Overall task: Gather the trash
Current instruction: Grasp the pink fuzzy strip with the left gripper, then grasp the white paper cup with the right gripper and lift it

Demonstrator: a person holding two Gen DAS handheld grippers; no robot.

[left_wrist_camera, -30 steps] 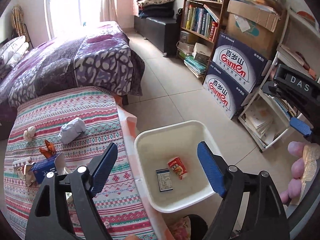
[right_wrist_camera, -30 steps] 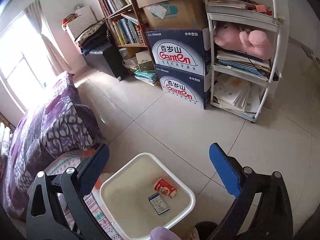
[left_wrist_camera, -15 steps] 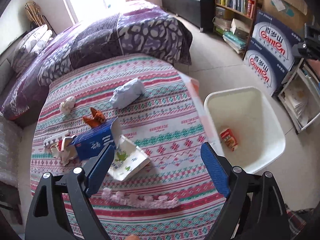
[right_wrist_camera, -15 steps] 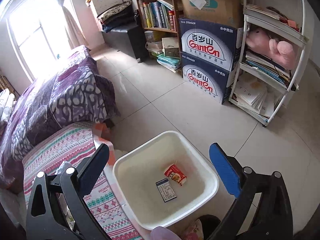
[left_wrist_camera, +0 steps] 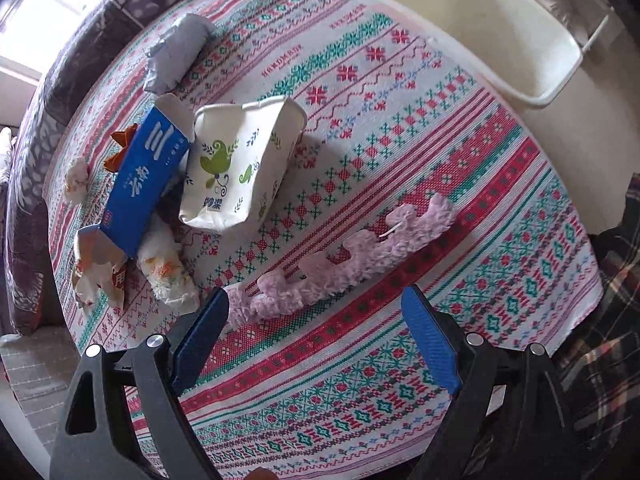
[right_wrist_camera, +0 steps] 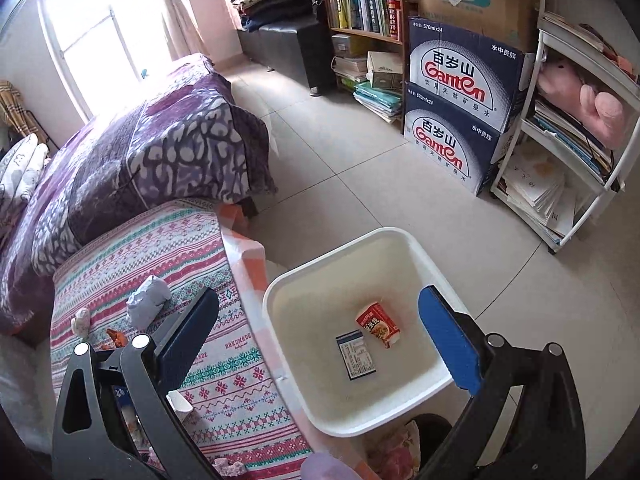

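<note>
Presently, the left gripper [left_wrist_camera: 314, 334] is pointed steeply down over the near edge of the round table covered with a patterned red, green and white cloth [left_wrist_camera: 400, 160]; its blue-padded jaws are spread wide and nothing is held between them. Just beyond the fingertips, a long strip of fuzzy pink fabric [left_wrist_camera: 348, 260] is laid across the cloth near that edge. Farther in, toward the table's left side, a crushed white paper carton with green leaf print [left_wrist_camera: 236, 168] is seen lying on its side, touching a flattened blue cardboard box with white lettering [left_wrist_camera: 146, 178]. Crumpled floral tissue wads [left_wrist_camera: 166, 268] are located at the blue box's near end. An orange wrapper scrap [left_wrist_camera: 120, 148] and a small crumpled white wad [left_wrist_camera: 76, 178] lie to the left of the blue box. A crumpled grey-blue paper bundle [left_wrist_camera: 176, 54] is positioned near the far edge. A white square plastic waste bin [left_wrist_camera: 532, 40] stands on the floor off the table's far right edge.

The right gripper [right_wrist_camera: 320, 338] is held over that waste bin [right_wrist_camera: 400, 240] with its jaws wide apart and empty. At the bin's bottom, a red snack packet [right_wrist_camera: 378, 324] and a dark printed card packet [right_wrist_camera: 356, 360] are lying just beside each other.
</note>
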